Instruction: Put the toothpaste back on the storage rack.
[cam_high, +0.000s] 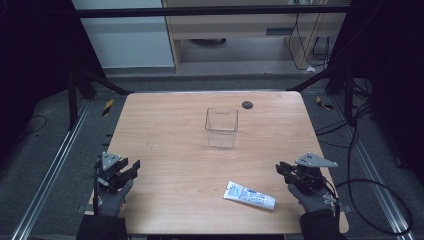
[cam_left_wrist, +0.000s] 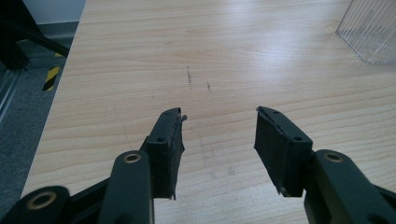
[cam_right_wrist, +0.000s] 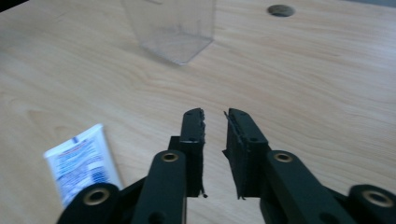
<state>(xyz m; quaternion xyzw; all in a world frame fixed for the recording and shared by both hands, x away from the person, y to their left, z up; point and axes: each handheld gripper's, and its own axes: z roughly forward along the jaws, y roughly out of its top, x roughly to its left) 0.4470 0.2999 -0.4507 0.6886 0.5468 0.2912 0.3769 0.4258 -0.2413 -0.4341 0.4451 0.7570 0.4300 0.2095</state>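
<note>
Right gripper (cam_high: 283, 169) nearly clenched on nothing beside the tube (cam_high: 249, 195), left gripper (cam_high: 131, 168) released, far left of it

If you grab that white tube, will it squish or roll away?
The white tube lies flat on the table and looks soft-sided, so it would probably dent under a squeeze. Its flattened end probably stops it rolling far. It looks small and likely light.

Tube (cam_high: 249, 195) before container (cam_high: 221, 127), on table (cam_high: 170, 130)
</note>
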